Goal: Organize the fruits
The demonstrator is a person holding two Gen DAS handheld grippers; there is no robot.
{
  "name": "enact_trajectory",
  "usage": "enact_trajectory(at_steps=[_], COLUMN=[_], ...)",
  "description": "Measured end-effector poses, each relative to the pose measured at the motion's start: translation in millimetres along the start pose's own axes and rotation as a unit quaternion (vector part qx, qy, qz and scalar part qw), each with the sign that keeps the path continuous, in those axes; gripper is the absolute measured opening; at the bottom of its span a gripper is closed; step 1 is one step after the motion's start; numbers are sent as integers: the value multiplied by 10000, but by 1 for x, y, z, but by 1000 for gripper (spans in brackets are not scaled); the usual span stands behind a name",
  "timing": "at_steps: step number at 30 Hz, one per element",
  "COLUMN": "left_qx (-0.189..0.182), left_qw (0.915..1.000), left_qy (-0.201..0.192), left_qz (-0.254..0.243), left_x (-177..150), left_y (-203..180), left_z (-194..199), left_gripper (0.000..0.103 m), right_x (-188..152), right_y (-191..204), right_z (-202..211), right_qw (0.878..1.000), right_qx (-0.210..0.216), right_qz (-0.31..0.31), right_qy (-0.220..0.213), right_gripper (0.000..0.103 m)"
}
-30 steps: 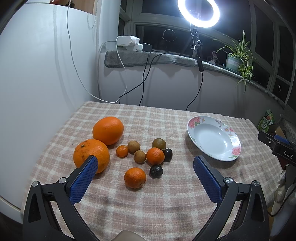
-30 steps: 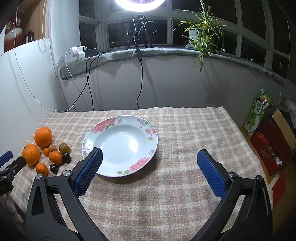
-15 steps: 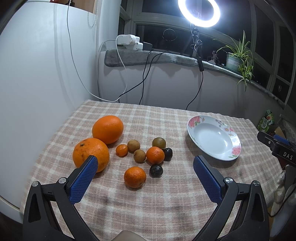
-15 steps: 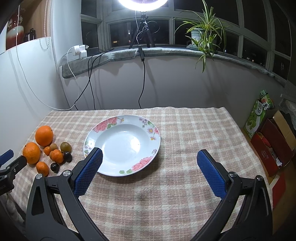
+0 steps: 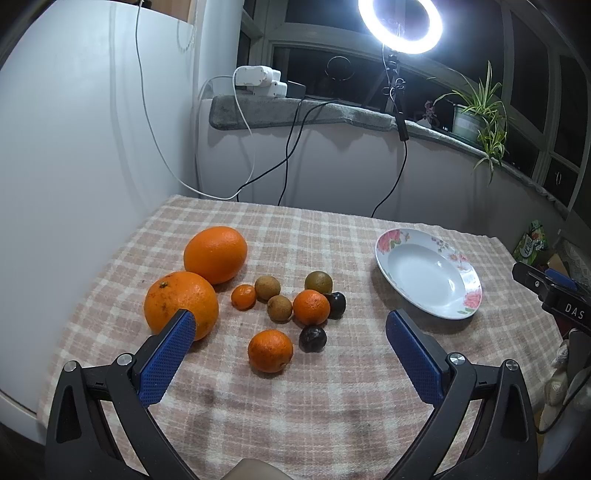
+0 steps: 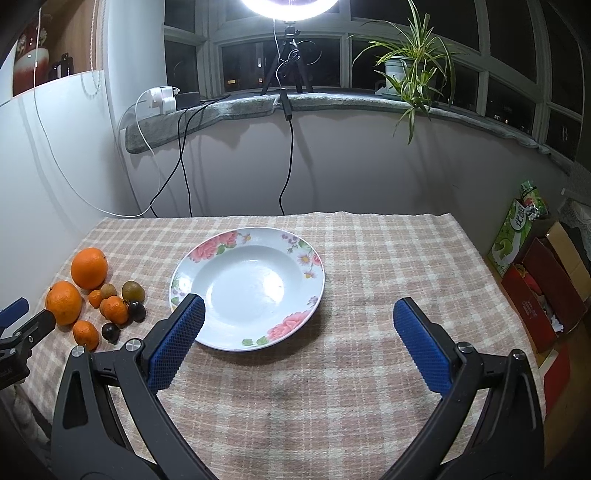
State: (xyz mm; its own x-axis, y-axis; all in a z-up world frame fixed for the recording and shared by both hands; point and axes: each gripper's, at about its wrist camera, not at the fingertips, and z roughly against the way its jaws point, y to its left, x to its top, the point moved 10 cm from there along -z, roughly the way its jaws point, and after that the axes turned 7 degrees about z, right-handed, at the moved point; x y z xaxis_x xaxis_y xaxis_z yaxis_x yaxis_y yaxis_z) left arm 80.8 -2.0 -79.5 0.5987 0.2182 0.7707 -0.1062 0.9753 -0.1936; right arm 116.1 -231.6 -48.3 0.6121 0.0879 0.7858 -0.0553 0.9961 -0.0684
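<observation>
Several fruits lie in a cluster on the checked tablecloth: two large oranges (image 5: pixel 215 254) (image 5: pixel 181 303), small tangerines (image 5: pixel 270 350), brown longans (image 5: pixel 279 307) and dark plums (image 5: pixel 312 338). The cluster also shows at the left of the right wrist view (image 6: pixel 110 302). An empty floral plate (image 5: pixel 428 273) (image 6: pixel 246 288) sits to their right. My left gripper (image 5: pixel 290 339) is open and empty, just before the fruits. My right gripper (image 6: pixel 297 325) is open and empty, over the plate's near edge.
A white cabinet (image 5: pixel 74 147) stands left of the table. A grey sill (image 6: pixel 332 103) with cables, a ring light (image 5: pixel 400 22) and a potted plant (image 6: pixel 402 74) runs behind. Boxes (image 6: pixel 543 288) stand on the floor right of the table.
Both grippers have drifted slightly; the right view has shifted a little so the plate sits more central. Nothing was grasped or moved.
</observation>
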Motion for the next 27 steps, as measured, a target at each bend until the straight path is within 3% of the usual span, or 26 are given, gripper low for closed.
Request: enact_trajectory(at_steps=[9, 18, 22, 27], left_qx=[65, -126, -136, -48], left_qw=[9999, 9991, 9985, 9977], left_qy=[99, 218, 243, 272], left_qz=[49, 338, 468, 615], left_x=[-4, -6, -4, -2], left_y=[7, 24, 37, 61], left_z=[-5, -10, -11, -14], left_gripper=[102, 102, 95, 93], right_x=[1, 5, 9, 15], right_y=[3, 13, 27, 54], right_z=[-2, -14, -20, -30], right_qw=[10000, 9998, 9993, 9962], right_qx=[9, 74, 238, 766], right_qz=[34, 151, 281, 383], right_qy=[19, 76, 87, 136], right_gripper=[103, 103, 103, 103])
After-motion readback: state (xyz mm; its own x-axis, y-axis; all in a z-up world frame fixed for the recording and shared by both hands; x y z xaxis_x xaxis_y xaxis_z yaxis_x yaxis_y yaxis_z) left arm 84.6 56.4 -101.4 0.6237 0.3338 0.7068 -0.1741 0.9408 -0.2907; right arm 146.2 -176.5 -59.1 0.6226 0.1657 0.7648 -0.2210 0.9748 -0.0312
